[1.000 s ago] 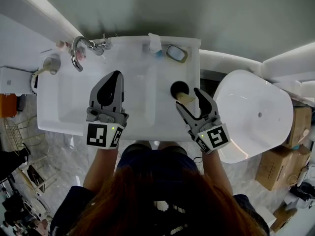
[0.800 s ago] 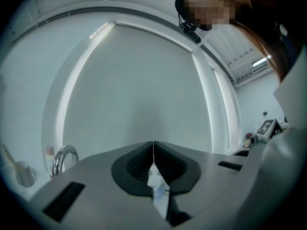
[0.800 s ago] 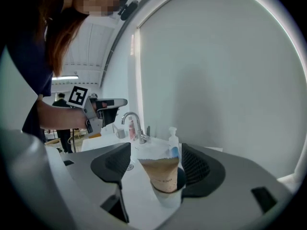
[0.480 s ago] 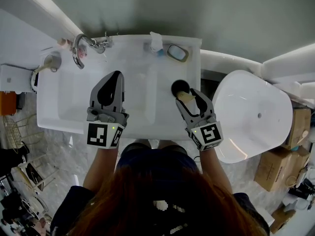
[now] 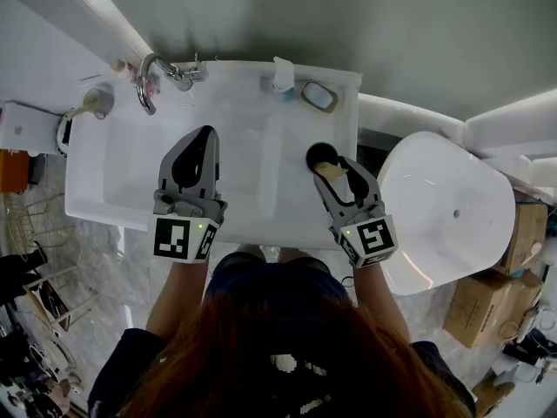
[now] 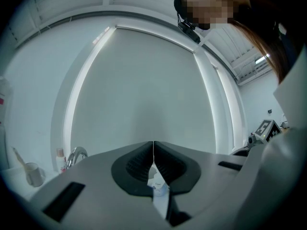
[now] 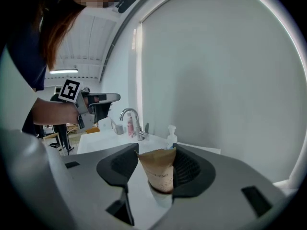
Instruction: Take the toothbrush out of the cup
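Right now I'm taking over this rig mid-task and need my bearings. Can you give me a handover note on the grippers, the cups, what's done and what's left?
Left gripper: shut, empty, held over the basin.
Right gripper: jaws closing on a tan tube that appears to stand in the dark cup at the counter's right. Its crimped top reaches both pads.
A pale cup holding a stick-like handle sits beyond the faucet, untouched.
Done: the grip is nearly made.
Left: nothing is lifted yet, so finish closing and raise the held item clear of the cup.
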Action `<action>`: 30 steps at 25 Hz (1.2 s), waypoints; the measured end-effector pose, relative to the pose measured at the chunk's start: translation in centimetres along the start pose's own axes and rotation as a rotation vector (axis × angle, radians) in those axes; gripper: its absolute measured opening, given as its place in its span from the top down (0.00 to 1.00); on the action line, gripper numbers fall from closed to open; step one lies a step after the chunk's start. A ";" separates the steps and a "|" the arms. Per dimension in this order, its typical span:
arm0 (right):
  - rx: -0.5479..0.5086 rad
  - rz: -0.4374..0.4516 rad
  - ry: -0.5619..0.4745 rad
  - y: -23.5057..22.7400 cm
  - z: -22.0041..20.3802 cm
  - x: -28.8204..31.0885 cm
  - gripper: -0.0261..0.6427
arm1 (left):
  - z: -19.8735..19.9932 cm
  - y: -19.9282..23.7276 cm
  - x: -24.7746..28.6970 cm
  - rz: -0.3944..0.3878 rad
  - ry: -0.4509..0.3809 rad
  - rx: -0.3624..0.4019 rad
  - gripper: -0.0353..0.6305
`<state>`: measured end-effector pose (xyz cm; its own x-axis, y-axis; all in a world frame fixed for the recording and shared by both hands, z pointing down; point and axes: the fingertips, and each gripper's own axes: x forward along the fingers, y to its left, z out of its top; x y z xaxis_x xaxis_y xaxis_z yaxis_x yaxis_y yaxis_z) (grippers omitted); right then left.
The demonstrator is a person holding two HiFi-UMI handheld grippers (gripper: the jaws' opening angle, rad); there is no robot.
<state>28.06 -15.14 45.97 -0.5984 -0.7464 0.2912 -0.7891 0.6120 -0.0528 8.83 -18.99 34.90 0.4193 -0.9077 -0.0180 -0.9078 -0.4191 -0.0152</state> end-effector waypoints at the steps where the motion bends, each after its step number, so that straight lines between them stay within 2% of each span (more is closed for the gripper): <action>1: -0.001 0.005 -0.005 0.0 0.6 -0.1 0.61 | 0.1 0.0 -0.1 0.003 -0.003 0.001 0.91; 12: 0.027 0.056 -0.089 -0.1 10.4 -4.4 0.61 | 2.0 -0.4 -1.3 0.037 -0.044 0.011 0.91; 17: -0.018 0.078 -0.135 0.6 13.7 -6.0 0.61 | 2.9 -0.5 -2.2 0.051 -0.061 0.022 0.91; 24: -0.038 0.140 -0.186 2.1 16.0 -4.7 0.61 | 3.7 0.5 -4.2 0.105 -0.065 0.038 0.91; 30: -0.064 0.209 -0.196 4.0 15.9 -3.2 0.61 | 3.3 0.5 -7.2 0.120 -0.068 0.009 0.91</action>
<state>24.63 -14.47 29.59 -0.7675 -0.6346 0.0902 -0.6390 0.7686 -0.0297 5.42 -12.57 31.76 0.3074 -0.9475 -0.0878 -0.9515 -0.3070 -0.0182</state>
